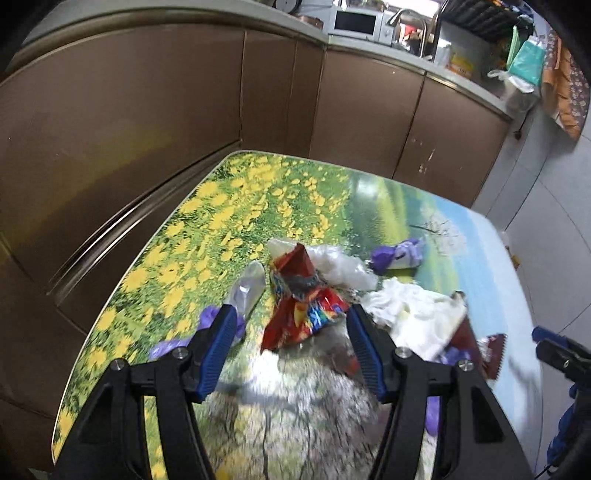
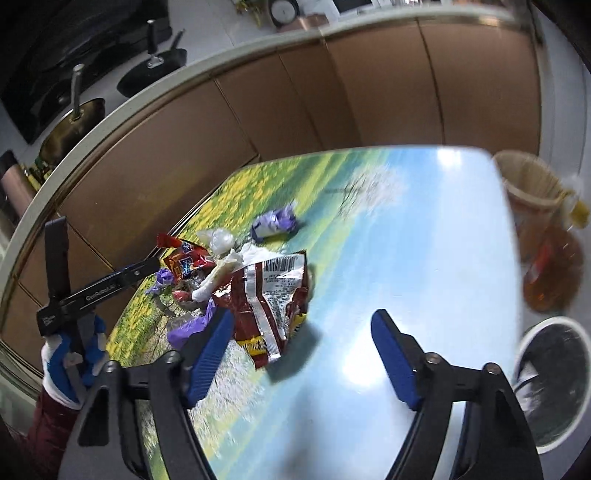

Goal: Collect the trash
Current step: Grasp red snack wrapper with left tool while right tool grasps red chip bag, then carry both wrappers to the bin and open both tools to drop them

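A pile of trash lies on the flower-print table [image 1: 207, 206]. In the left wrist view my left gripper [image 1: 290, 321] is open, its blue fingers either side of a red snack wrapper [image 1: 303, 306]. Crumpled white tissue [image 1: 410, 310], a clear plastic bag [image 1: 340, 266] and a purple wrapper [image 1: 397, 254] lie beyond. In the right wrist view my right gripper [image 2: 303, 325] is open and empty, just right of a dark red barcode wrapper [image 2: 273, 295]. The purple wrapper [image 2: 275, 223] lies farther back. The left gripper [image 2: 107, 288] shows at the left.
Brown cabinet doors [image 1: 147, 110] stand behind the table. A white-rimmed bin [image 2: 554, 384] sits below the table's right edge, with a straw broom [image 2: 528, 181] and an amber bottle [image 2: 550, 273] beside it. A microwave [image 1: 356, 22] stands on the counter.
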Motion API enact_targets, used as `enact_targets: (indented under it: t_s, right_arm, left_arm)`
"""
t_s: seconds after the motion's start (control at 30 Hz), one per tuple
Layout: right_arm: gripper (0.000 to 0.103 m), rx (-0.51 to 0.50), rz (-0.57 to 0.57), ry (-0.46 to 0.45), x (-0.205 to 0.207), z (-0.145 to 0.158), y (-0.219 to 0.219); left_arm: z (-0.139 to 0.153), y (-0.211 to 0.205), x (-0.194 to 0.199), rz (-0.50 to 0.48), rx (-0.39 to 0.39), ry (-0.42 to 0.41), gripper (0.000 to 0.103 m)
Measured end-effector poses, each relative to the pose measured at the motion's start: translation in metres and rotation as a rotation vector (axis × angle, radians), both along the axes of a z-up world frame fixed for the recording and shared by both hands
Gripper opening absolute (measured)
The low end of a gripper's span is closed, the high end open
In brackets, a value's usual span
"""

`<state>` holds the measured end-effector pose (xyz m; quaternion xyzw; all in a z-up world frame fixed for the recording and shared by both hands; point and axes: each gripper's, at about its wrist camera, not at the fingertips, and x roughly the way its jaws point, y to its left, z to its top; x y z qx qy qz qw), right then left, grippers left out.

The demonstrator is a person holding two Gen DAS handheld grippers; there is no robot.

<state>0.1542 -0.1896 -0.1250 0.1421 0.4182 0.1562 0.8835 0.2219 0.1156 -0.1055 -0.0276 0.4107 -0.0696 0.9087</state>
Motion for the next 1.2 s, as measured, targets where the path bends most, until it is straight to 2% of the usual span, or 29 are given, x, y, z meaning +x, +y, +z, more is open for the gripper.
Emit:
enact_targets:
  t_s: [0.07, 0.23, 0.3, 0.33, 0.37, 0.4, 0.47, 0.7, 0.77, 1.2]
  right_arm:
    - [0.067, 0.024, 0.011, 0.024, 0.009, -0.01, 0.004]
    - [0.053, 0.072, 0.041, 0.075, 0.029, -0.031, 0.015]
    - [0.039, 0.077, 0.054, 0.087, 0.032, -0.036, 0.02]
    - [0.035, 0.079, 0.058, 0.094, 0.033, -0.038, 0.021]
    - [0.026, 0.082, 0.06, 0.099, 0.032, -0.039, 0.021]
    - [0.017, 0.085, 0.064, 0.106, 0.033, -0.041, 0.022]
    - [0.011, 0.084, 0.069, 0.109, 0.032, -0.043, 0.022]
    - [0.008, 0.052, 0.059, 0.045, 0.012, -0.023, 0.016]
    - [0.004, 0.048, 0.055, 0.022, 0.002, -0.014, 0.012]
    - [0.003, 0.039, 0.023, -0.116, -0.065, 0.045, -0.008]
  left_arm:
    - [-0.005, -0.004, 0.01, -0.003, 0.009, 0.009, 0.058]
    - [-0.018, -0.012, 0.027, -0.016, 0.014, 0.05, 0.037]
    - [-0.021, -0.013, 0.027, -0.02, 0.003, 0.06, 0.024]
    - [-0.022, -0.012, 0.028, -0.022, -0.007, 0.064, 0.021]
    - [-0.022, -0.012, 0.028, -0.025, -0.016, 0.067, 0.015]
    - [-0.022, -0.012, 0.027, -0.028, -0.02, 0.067, 0.013]
    - [-0.02, -0.014, 0.023, -0.035, -0.018, 0.058, 0.011]
    - [0.004, -0.01, 0.001, -0.027, -0.04, 0.003, 0.009]
    - [0.013, -0.009, -0.006, -0.025, -0.04, -0.018, 0.009]
    - [0.079, -0.001, -0.072, -0.019, -0.049, -0.154, 0.009]
